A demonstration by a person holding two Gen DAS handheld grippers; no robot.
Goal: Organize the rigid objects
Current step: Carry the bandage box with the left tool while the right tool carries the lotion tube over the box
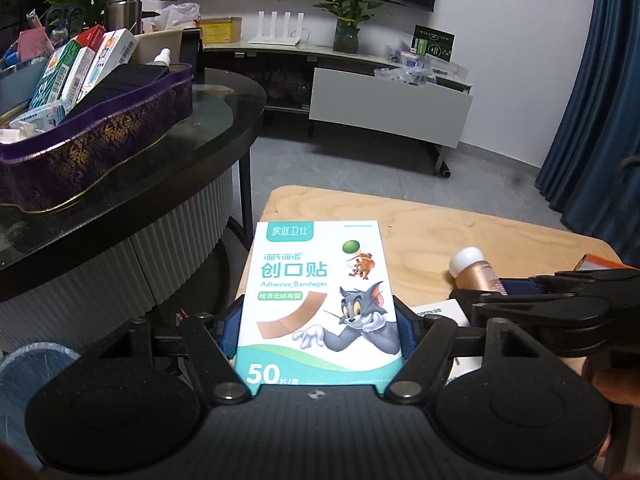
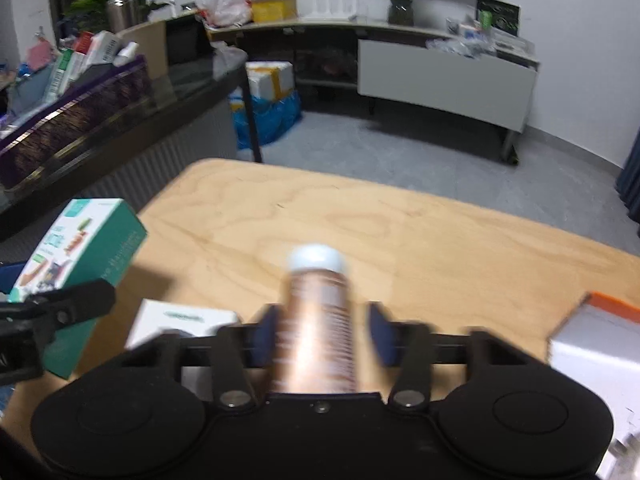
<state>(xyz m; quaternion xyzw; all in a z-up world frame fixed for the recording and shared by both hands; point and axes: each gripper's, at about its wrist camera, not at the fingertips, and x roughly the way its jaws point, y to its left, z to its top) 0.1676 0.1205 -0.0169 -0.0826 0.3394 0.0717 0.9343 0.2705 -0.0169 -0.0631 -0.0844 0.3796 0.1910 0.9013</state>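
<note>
My left gripper (image 1: 318, 330) is shut on a white and teal adhesive bandage box (image 1: 318, 300) with a cartoon cat, held above the wooden table's (image 1: 440, 232) left edge. The box also shows in the right wrist view (image 2: 80, 264). A copper bottle with a white cap (image 2: 318, 320) lies between my right gripper's (image 2: 320, 336) blue pads; the left pad touches it, the right pad stands a little off, and the frame is blurred. The bottle (image 1: 476, 270) and right gripper (image 1: 560, 300) show at the right of the left wrist view.
A purple basket (image 1: 100, 140) packed with boxes sits on a dark glass table (image 1: 224, 120) at left. A small white box (image 2: 184, 320) and an orange-topped white box (image 2: 600, 340) lie on the wooden table. A TV cabinet (image 1: 392, 100) stands behind.
</note>
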